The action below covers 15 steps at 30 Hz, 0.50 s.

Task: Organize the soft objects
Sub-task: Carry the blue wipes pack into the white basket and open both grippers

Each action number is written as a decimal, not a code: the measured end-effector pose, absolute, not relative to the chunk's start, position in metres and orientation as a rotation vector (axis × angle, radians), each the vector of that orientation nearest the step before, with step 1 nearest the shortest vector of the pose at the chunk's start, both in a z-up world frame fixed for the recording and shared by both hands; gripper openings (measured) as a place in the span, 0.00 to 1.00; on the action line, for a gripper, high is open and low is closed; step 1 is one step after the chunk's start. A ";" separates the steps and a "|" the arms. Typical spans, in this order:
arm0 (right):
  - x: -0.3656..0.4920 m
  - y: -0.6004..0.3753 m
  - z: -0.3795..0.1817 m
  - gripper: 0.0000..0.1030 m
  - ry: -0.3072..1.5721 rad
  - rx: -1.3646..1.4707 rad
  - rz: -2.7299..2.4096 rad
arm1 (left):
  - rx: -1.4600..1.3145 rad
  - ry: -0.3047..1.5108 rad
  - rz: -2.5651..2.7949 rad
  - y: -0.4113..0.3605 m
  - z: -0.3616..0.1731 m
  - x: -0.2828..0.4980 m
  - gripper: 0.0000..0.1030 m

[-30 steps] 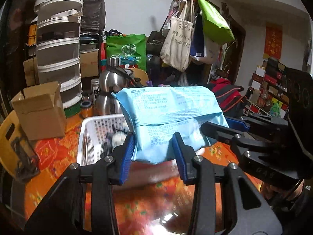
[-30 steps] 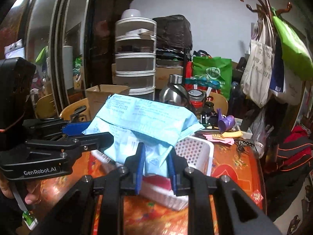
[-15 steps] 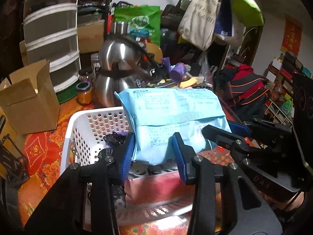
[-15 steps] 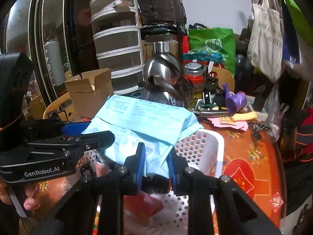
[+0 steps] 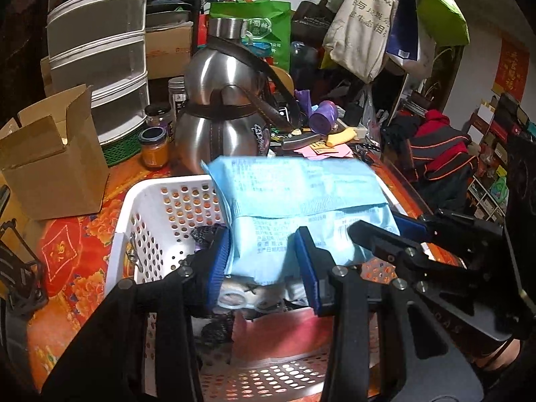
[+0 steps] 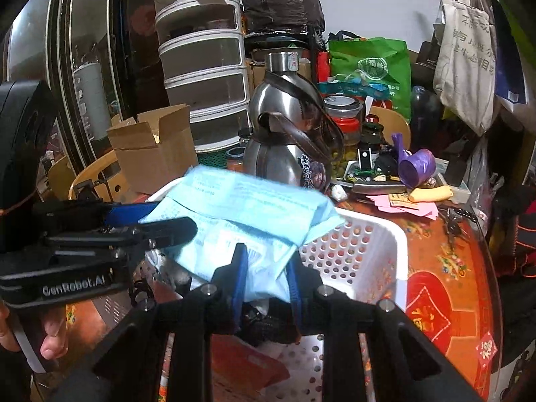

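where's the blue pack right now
The blue pack is centre in both views, held by both grippers above the white basket, in front of the steel flask.

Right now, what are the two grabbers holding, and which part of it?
Both hold the same light blue soft packet above the white basket. The left gripper pinches its near lower edge; the right gripper pinches another edge.

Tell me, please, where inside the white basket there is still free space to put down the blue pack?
Free: the far half of the white basket, along its perforated back wall. Crowded: the near half, under the blue pack, holds dark items and a pink pack.
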State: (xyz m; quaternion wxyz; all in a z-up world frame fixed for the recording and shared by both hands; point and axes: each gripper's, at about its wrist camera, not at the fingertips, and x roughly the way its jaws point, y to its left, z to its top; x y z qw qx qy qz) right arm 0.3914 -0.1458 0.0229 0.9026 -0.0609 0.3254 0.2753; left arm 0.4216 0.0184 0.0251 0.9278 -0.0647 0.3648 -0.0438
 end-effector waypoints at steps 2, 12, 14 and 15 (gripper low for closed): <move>0.391 -0.144 0.020 0.32 0.689 -0.164 0.522 | -0.145 0.747 -0.078 0.024 0.022 0.422 0.50; 0.355 -0.176 0.031 1.00 0.660 -0.093 0.468 | -0.132 0.667 0.012 0.048 0.029 0.373 0.84; 0.342 -0.179 0.031 1.00 0.654 -0.083 0.483 | -0.106 0.648 0.017 0.046 0.030 0.359 0.85; 0.335 -0.180 0.030 1.00 0.656 -0.078 0.488 | -0.101 0.637 0.022 0.045 0.030 0.349 0.86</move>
